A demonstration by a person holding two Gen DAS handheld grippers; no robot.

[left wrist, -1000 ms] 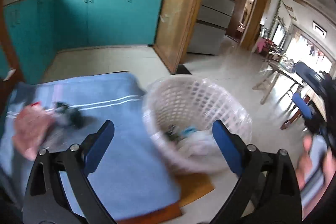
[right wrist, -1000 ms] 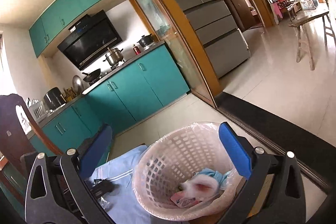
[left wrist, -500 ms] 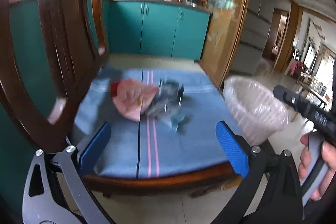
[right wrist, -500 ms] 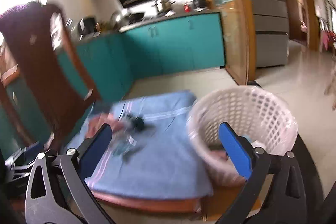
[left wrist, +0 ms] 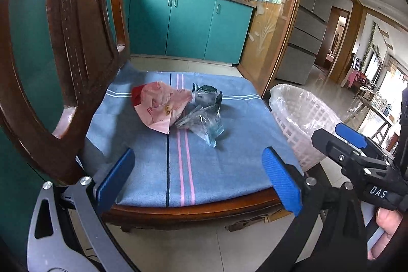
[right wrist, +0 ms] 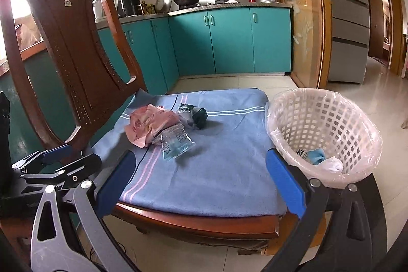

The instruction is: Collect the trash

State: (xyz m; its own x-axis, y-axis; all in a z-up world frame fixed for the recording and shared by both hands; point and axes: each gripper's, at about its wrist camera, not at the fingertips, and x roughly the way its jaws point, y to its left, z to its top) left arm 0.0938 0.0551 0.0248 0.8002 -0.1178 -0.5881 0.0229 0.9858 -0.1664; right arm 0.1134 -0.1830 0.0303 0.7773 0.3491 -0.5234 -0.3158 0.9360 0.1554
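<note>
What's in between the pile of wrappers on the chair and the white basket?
Nothing but bare blue cloth lies between the wrappers and the basket. The right wrist view shows that stretch best.

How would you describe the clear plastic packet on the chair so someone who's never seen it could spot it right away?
Find the wooden chair with the blue cloth over its seat, next to the white basket. Three pieces of trash lie bunched on the cloth. The clear packet is the flat, see-through one with a light blue edge, lying nearest the seat's front, beside the crumpled pink bag and the dark wrapper.
</note>
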